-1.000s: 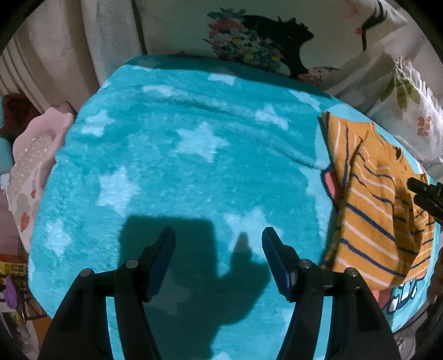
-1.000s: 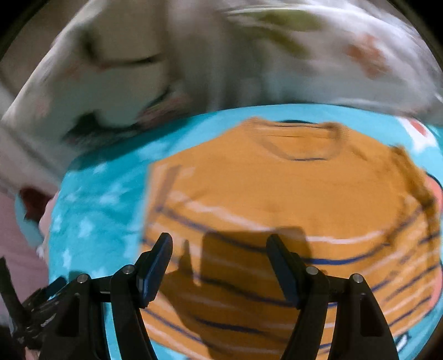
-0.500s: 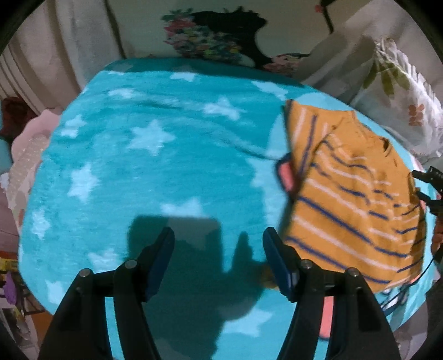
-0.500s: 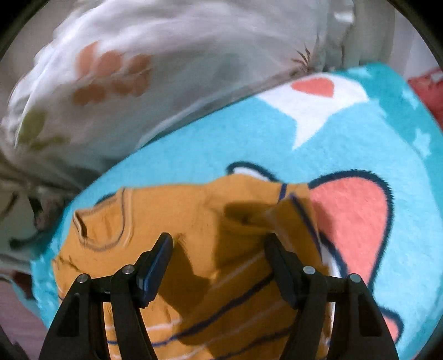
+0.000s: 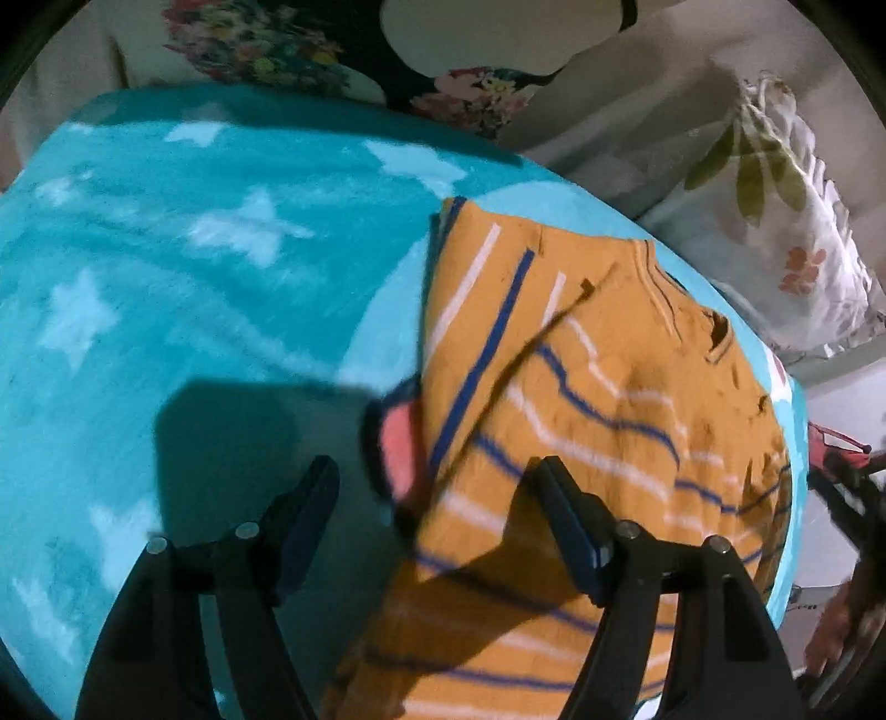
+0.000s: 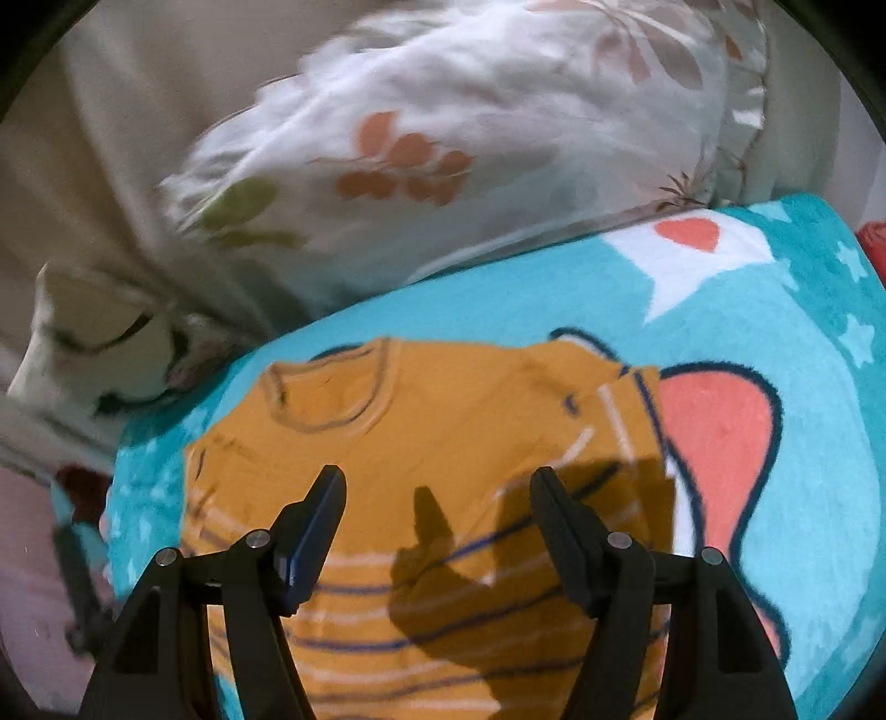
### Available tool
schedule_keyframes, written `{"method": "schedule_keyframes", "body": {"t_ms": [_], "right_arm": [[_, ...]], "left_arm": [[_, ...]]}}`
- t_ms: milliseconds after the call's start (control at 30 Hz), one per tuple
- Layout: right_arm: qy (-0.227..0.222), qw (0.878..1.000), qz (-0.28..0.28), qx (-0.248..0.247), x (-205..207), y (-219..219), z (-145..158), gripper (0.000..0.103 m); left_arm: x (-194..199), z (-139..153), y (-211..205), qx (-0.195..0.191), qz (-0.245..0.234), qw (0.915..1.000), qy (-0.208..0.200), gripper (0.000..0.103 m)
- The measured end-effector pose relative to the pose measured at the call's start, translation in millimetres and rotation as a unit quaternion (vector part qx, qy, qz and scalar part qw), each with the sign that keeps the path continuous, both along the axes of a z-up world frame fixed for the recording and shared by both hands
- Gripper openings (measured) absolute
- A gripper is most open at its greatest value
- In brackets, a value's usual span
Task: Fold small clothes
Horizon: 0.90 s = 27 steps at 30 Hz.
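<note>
A small orange shirt with blue and white stripes lies partly folded on a turquoise star blanket. Its neck opening points to the far side. In the right wrist view the shirt fills the middle, with one side folded over at the right. My left gripper is open and empty, just above the shirt's left edge. My right gripper is open and empty, above the shirt's middle. The right gripper also shows dimly at the far right edge of the left wrist view.
A white floral pillow lies against the blanket's far edge, also in the left wrist view. A flowered cloth lies behind the blanket. The blanket shows a pink cartoon ear right of the shirt.
My left gripper has moved right, from over bare blanket to the shirt's left edge. My right gripper has swung across the shirt and now looks at its neck side. Both stayed open.
</note>
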State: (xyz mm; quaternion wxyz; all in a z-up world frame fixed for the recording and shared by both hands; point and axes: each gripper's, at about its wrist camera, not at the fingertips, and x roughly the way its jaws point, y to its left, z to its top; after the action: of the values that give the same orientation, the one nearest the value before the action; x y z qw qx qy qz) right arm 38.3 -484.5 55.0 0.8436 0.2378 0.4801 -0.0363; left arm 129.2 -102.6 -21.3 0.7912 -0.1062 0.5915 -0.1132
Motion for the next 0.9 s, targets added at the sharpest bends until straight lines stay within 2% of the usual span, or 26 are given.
{"method": "schedule_keyframes", "body": {"t_ms": [33, 67, 100, 133, 333, 367, 400, 467, 533, 600, 633, 667, 700, 800, 900], "right_arm": [[0.001, 1.0, 0.005, -0.002, -3.2, 6.0, -0.3, 0.073], [0.002, 1.0, 0.008, -0.003, -6.8, 11.1, -0.7, 0.073], [0.004, 1.0, 0.012, -0.004, -9.4, 16.6, -1.7, 0.073], [0.008, 1.0, 0.017, -0.006, -11.3, 25.1, -3.6, 0.073], [0.023, 0.999, 0.048, -0.006, -4.1, 69.6, -8.9, 0.073], [0.023, 0.998, 0.059, -0.004, 0.8, 81.9, -7.6, 0.073], [0.024, 0.997, 0.067, -0.004, 5.3, 90.2, -6.0, 0.073], [0.023, 0.996, 0.087, -0.005, 16.6, 113.4, -3.0, 0.073], [0.025, 0.994, 0.11, -0.005, 31.4, 141.6, -1.3, 0.073], [0.031, 0.991, 0.13, -0.006, 40.6, 167.9, -4.5, 0.073], [0.033, 0.99, 0.139, -0.006, 45.0, 180.8, -6.3, 0.074], [0.036, 0.988, 0.148, -0.007, 48.5, 191.4, -8.0, 0.073], [0.039, 0.987, 0.157, -0.01, 53.2, 204.1, -10.6, 0.073], [0.058, 0.983, 0.174, -0.027, 65.2, 239.7, -21.0, 0.074], [0.077, 0.976, 0.189, -0.076, 75.0, 275.5, -35.3, 0.073]], "left_arm": [[2.4, 0.5, -3.3, 0.001, -0.007, 1.0, -0.005, 0.073], [5.1, 1.4, -7.4, -0.002, -0.019, 0.9998, -0.011, 0.067], [7.7, 1.7, -11.6, -0.012, -0.033, 0.9993, -0.015, 0.043], [10.5, -0.1, -14.9, -0.022, -0.045, 0.9987, -0.008, 0.033], [2.0, 11.5, -0.6, -0.023, -0.036, 0.9989, -0.018, 0.032], [-2.9, 12.2, 6.7, -0.027, -0.032, 0.999, -0.015, 0.041], [-7.6, 11.3, 13.6, -0.033, -0.028, 0.999, -0.009, 0.058], [-17.2, 7.9, 27.5, -0.056, -0.019, 0.9982, 0.001, 0.074], [-27.4, 0.0, 37.3, -0.076, -0.019, 0.9967, 0.021, 0.074], [-37.0, -6.2, 39.8, -0.087, -0.033, 0.9952, 0.03, 0.07], [-42.6, -5.0, 39.5, -0.094, -0.044, 0.9942, 0.025, 0.064], [-46.8, -6.4, 38.1, -0.109, -0.059, 0.9916, 0.035, 0.043], [-51.1, -8.9, 38.3, -0.127, -0.067, 0.9882, 0.051, 0.028], [-63.0, -6.3, 46.5, -0.127, -0.065, 0.9882, 0.054, 0.028], [-71.7, 1.8, 72.1, -0.13, -0.04, 0.9897, 0.044, 0.031]]}}
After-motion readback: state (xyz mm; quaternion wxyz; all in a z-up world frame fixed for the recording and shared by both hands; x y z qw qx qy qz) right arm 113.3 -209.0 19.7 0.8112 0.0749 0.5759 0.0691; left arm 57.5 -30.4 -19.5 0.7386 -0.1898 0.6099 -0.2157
